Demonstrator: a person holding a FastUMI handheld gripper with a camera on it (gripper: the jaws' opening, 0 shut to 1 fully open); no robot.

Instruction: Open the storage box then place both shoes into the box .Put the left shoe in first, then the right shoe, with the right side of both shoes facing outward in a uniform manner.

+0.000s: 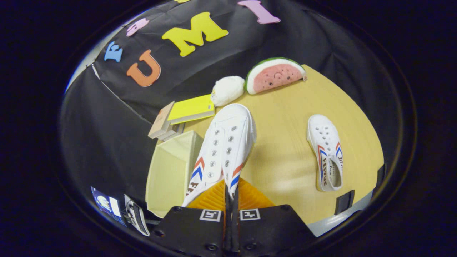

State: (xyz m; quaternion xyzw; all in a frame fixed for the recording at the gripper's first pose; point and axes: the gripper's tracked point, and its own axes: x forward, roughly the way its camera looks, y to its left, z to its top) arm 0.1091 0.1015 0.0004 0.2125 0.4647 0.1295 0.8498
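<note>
Shoe [225, 142] hangs pinched in the claw [231, 194], toe pointing to 12 o'clock. Open box [171, 171] waits just at 9 o'clock. Other shoe [326, 153] lies on the counter [285, 142] at 3 o'clock.

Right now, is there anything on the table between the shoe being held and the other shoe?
No. In the gripper view, only bare yellow table lies between the held shoe, pinched by the gripper, and the other shoe lying flat beside it.
</note>
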